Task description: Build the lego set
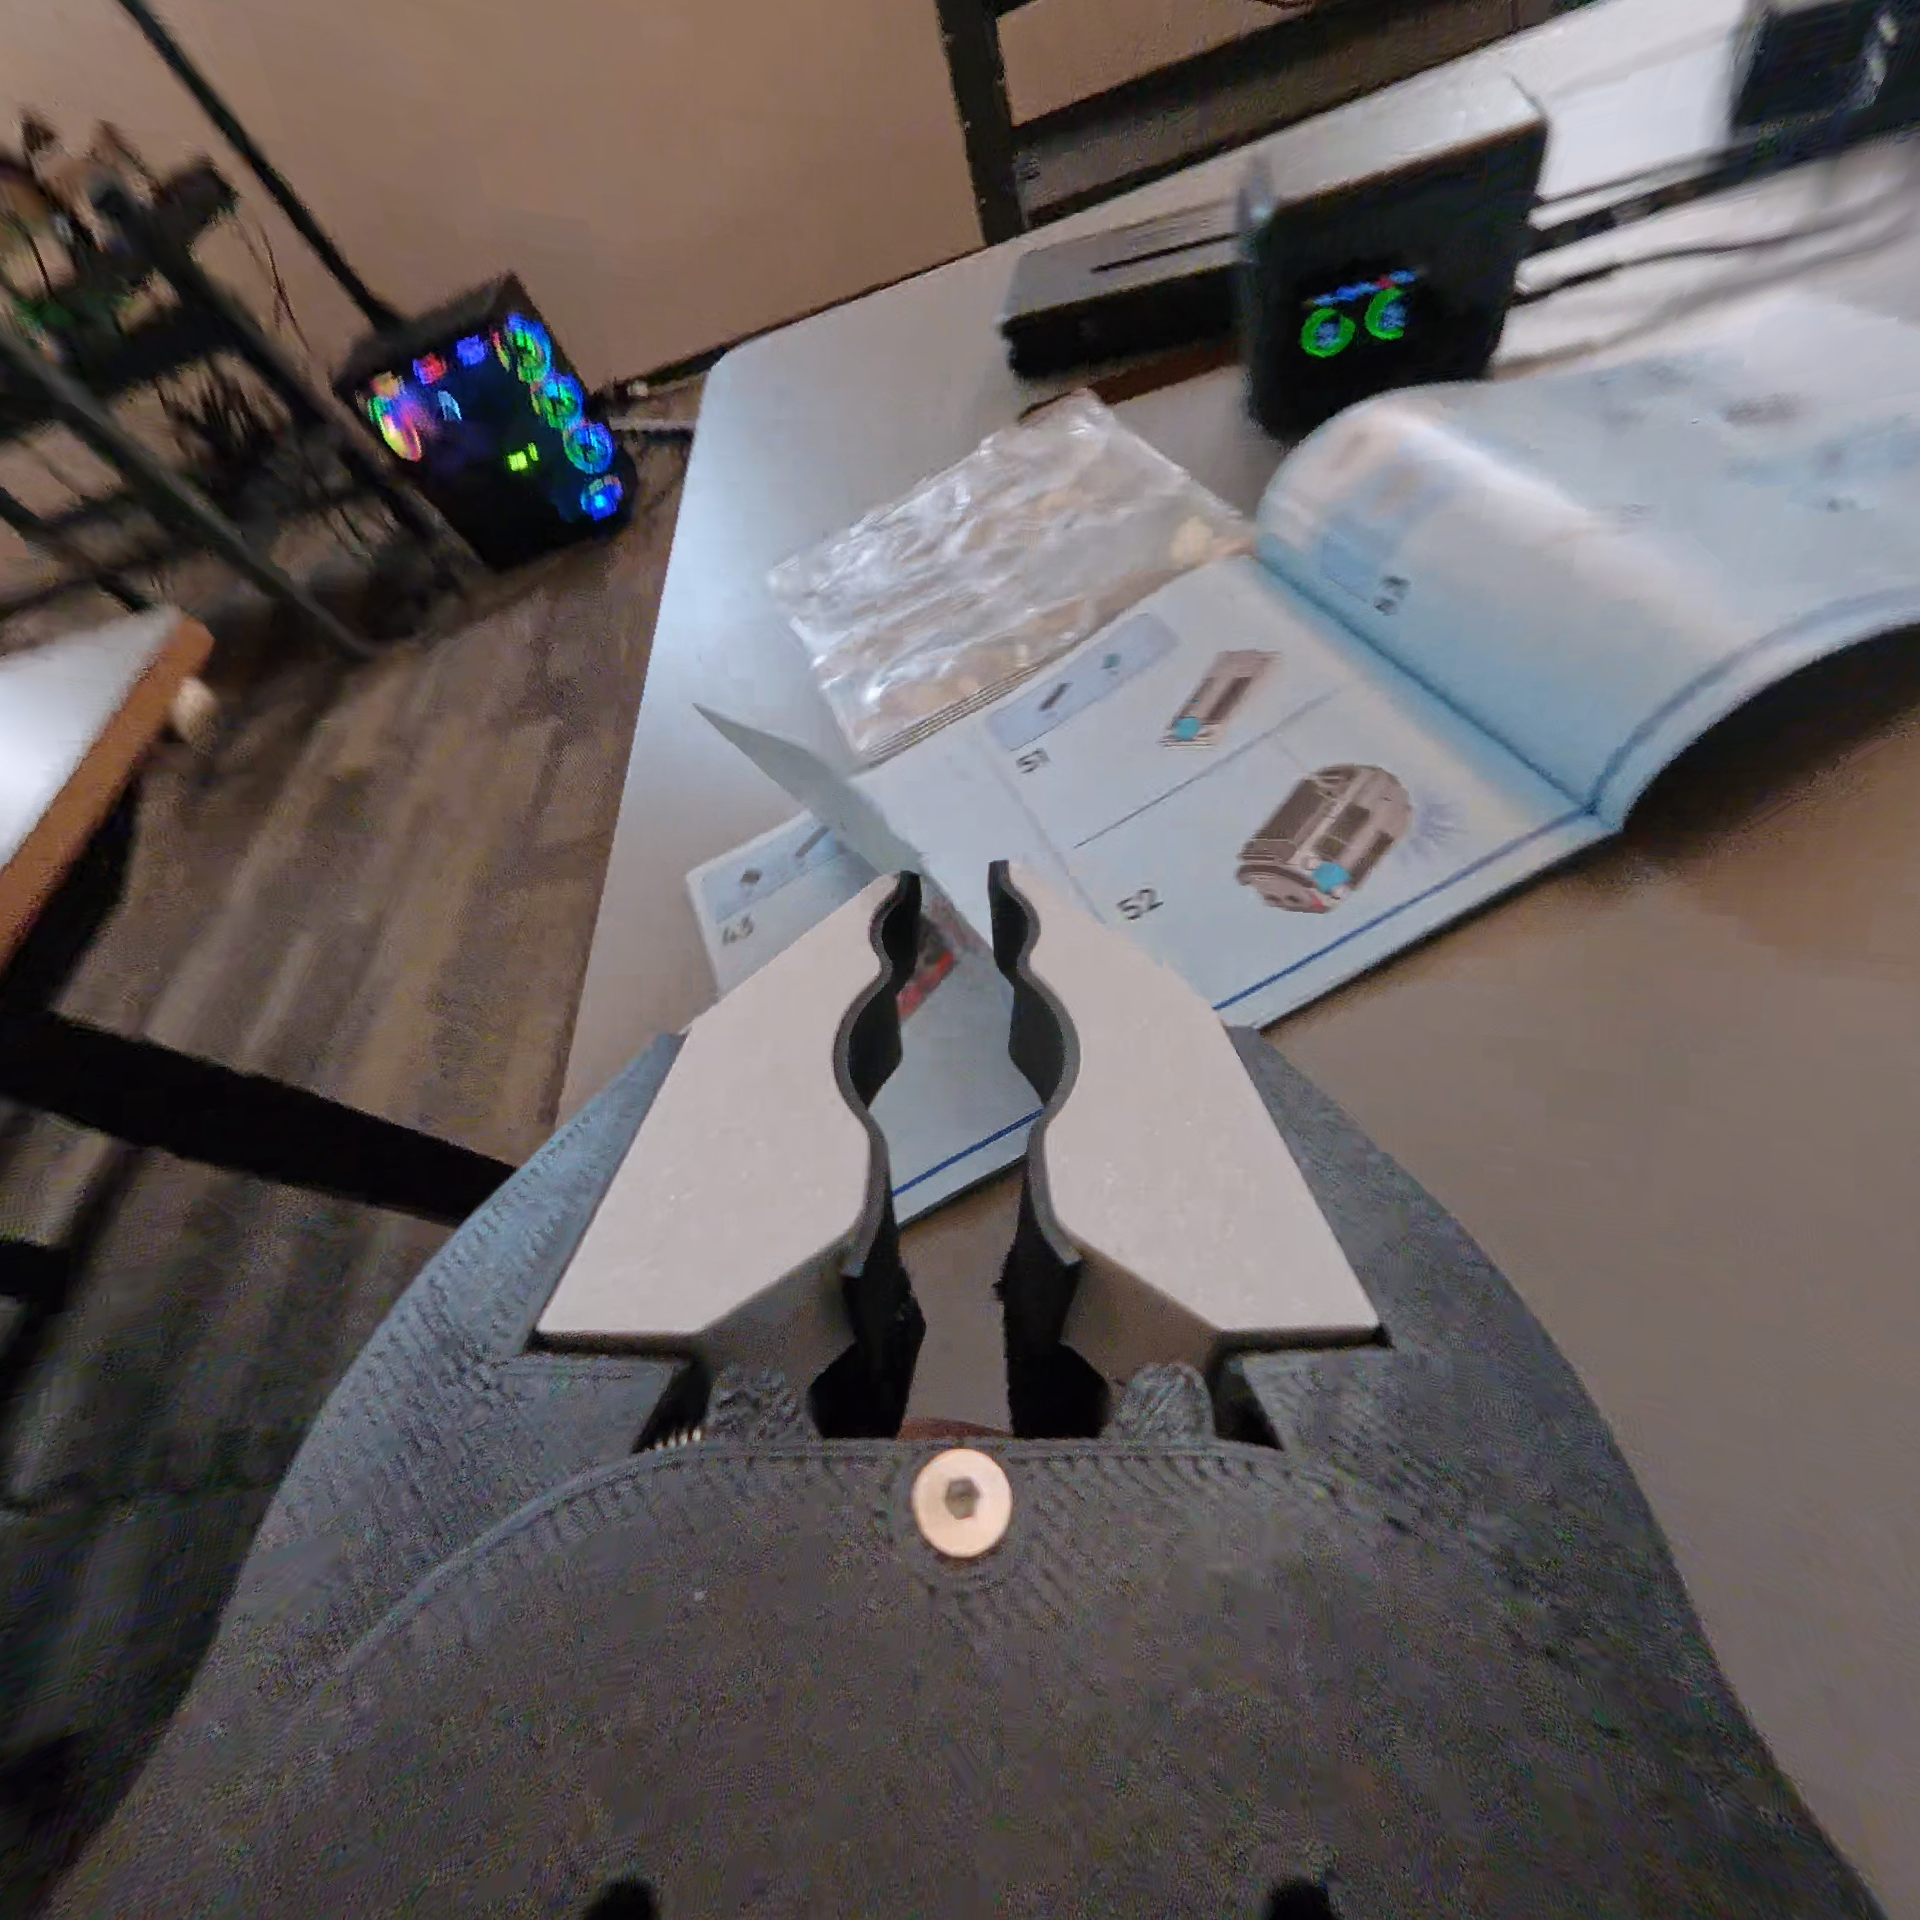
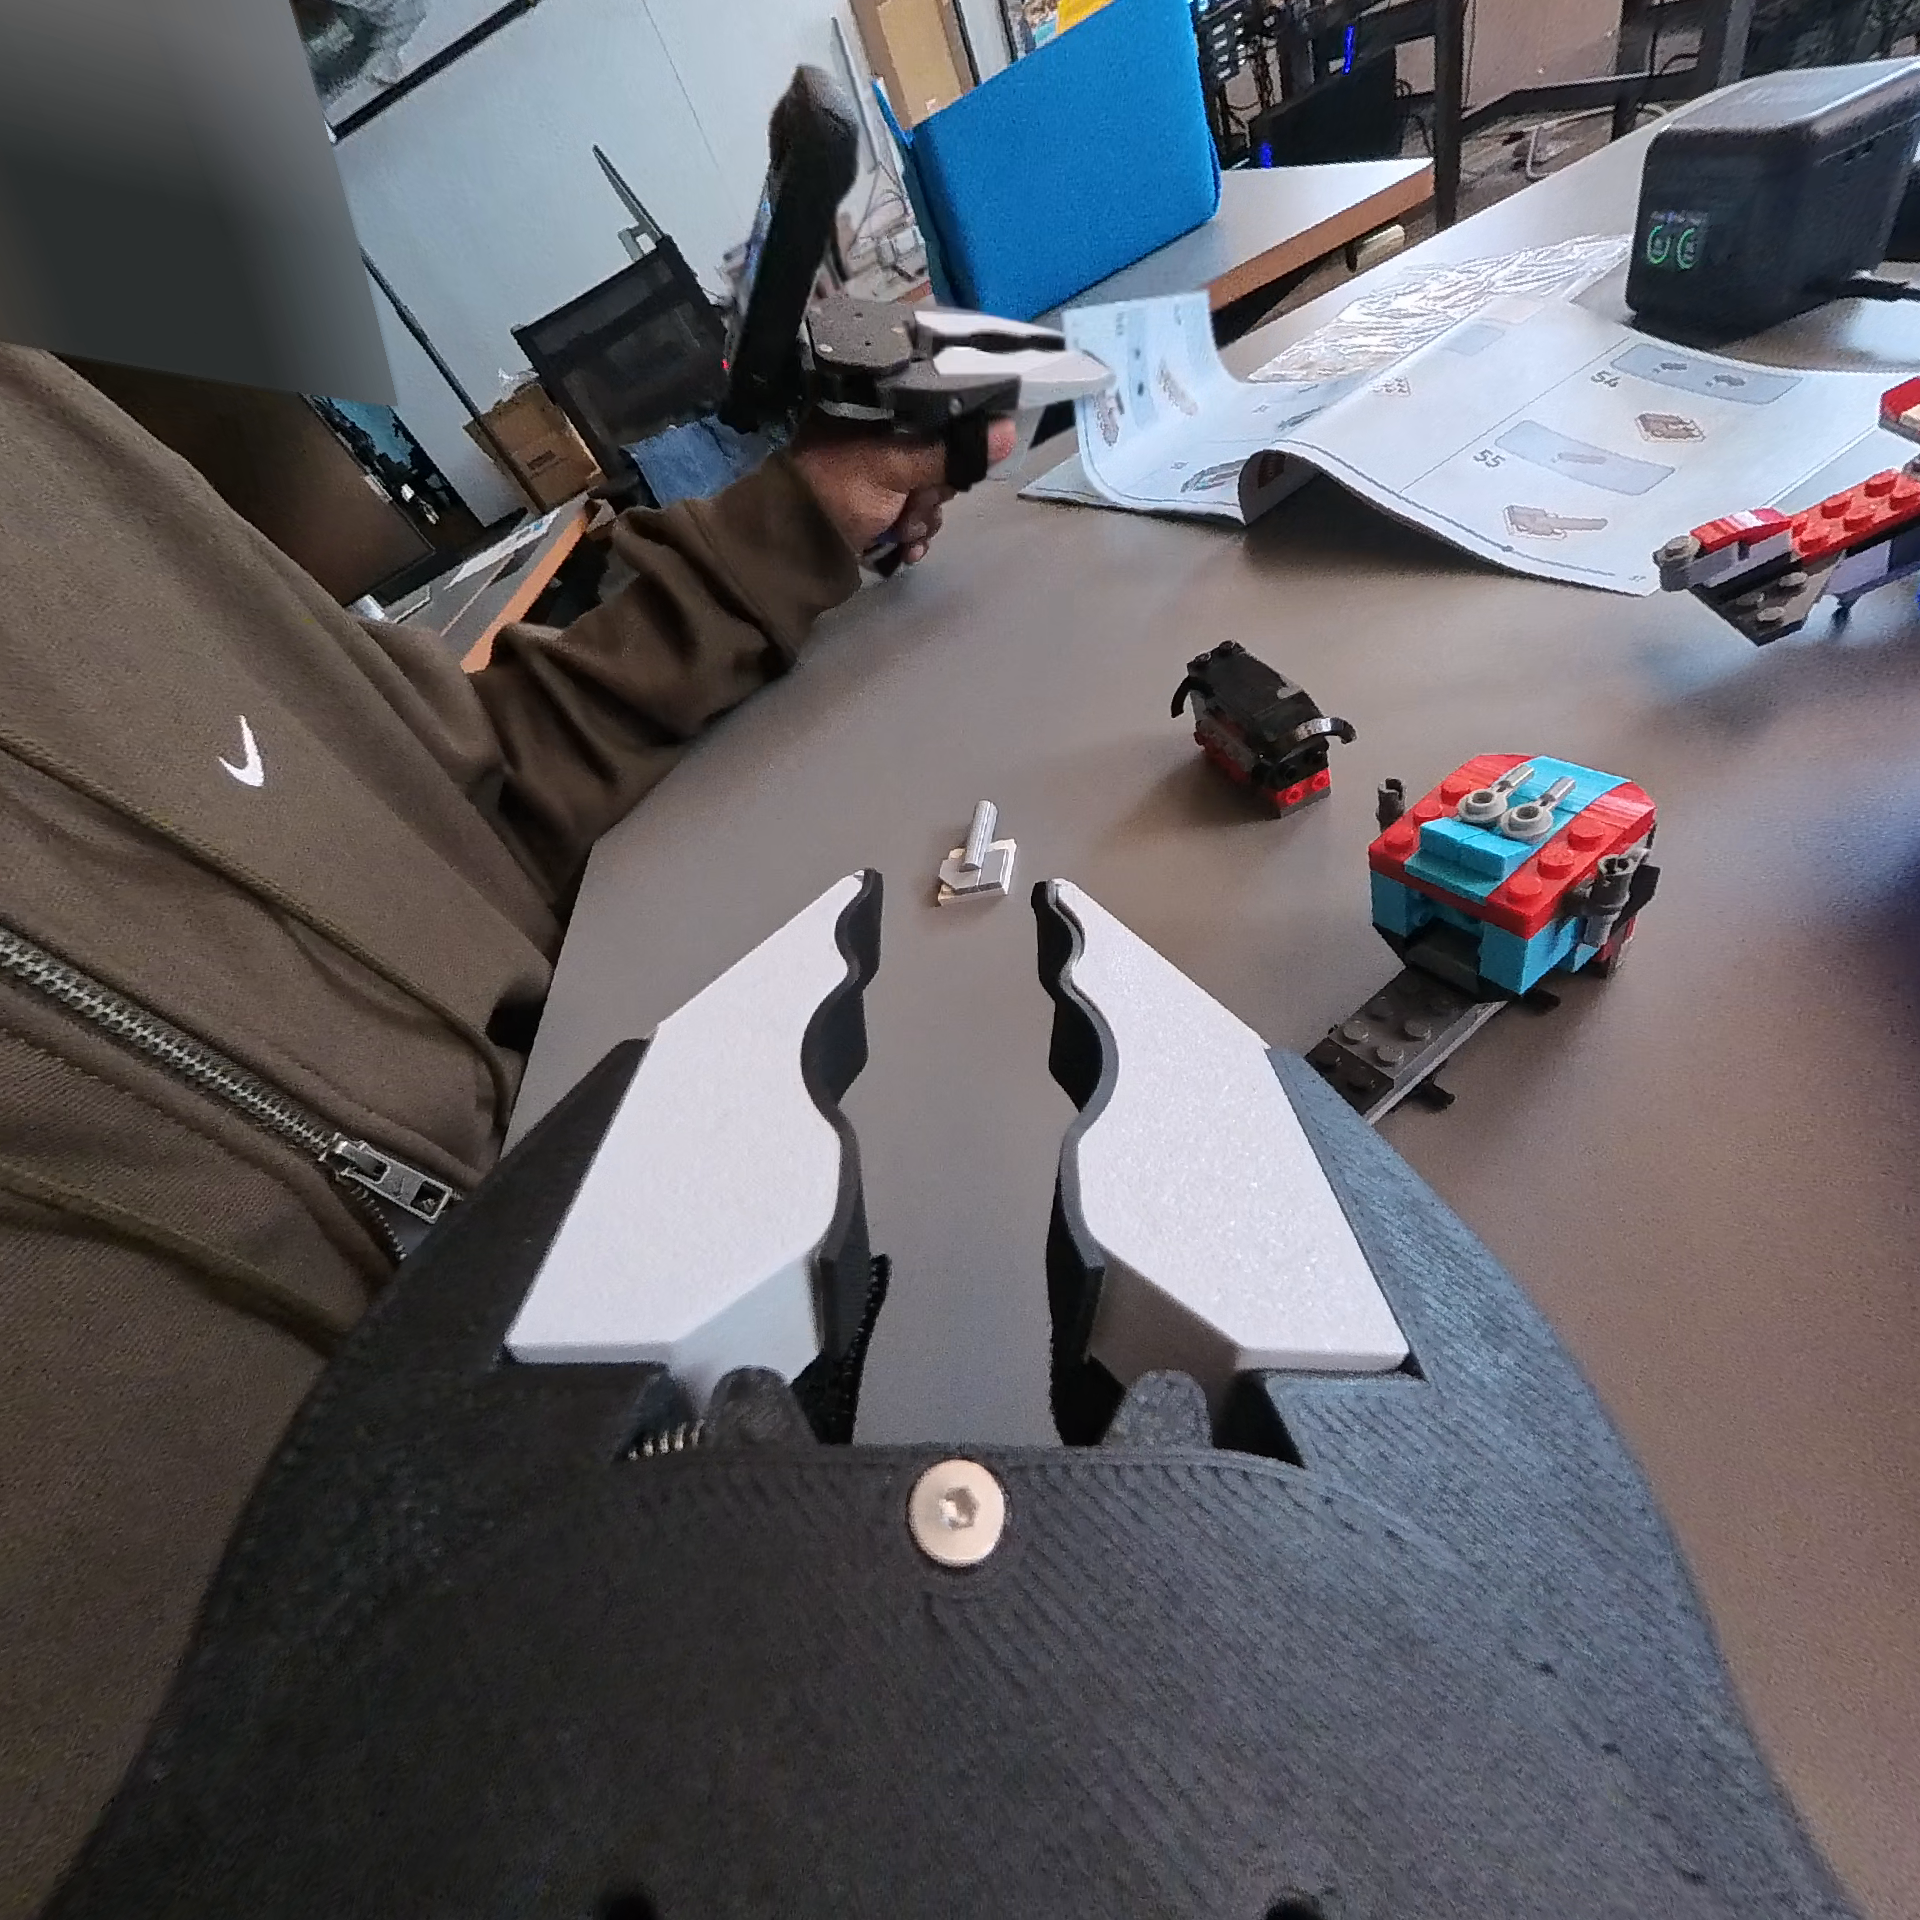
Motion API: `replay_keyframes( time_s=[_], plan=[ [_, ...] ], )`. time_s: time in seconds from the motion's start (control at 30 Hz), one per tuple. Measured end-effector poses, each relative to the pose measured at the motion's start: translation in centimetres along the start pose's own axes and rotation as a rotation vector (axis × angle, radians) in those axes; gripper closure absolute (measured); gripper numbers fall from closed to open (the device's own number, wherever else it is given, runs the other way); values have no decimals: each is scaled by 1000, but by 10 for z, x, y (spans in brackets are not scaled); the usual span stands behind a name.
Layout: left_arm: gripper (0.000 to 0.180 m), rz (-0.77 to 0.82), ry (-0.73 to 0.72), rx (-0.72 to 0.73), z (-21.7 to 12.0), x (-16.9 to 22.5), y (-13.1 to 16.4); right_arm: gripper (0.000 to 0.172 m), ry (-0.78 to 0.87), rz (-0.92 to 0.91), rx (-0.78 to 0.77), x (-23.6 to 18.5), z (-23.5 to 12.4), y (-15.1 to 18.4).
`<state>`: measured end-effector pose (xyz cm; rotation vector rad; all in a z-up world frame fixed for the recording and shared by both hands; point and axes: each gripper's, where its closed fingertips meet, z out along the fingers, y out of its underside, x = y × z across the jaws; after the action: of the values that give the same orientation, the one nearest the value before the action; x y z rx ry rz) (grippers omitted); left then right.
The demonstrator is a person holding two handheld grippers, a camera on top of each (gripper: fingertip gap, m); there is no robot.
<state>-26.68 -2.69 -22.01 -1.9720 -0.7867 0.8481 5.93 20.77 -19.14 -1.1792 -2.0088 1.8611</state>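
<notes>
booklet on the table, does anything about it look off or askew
One page stands on edge, raised off the open booklet, right at the tips of the left gripper. The far pages bulge in a hump rather than lying flat.

Matt grey table (image 2: 1039,665), paper booklet (image 2: 1475,436), glossy plastic bricks (image 2: 1507,862)
</notes>
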Motion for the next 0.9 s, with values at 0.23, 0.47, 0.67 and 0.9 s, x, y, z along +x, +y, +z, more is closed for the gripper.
replay_keyframes(
  time_s=[0.23, 0.47, 0.67, 0.9],
  plan=[
    [166, -205, 63, -37, -2, -14, 13, 141, -2, 5, 2, 0, 0, 0],
    [166, -211, 76, -41, -1, -12, 14, 141, -1, 4, 2, 0, 0, 0],
    [166, -148, 78, -15, -1, -5, 8, 141, -2, 3, 1, 0, 0, 0],
    [168, -106, 72, -35, 1, 1, 10, 141, -1, 2, 0, 0, 0, 0]
  ],
)
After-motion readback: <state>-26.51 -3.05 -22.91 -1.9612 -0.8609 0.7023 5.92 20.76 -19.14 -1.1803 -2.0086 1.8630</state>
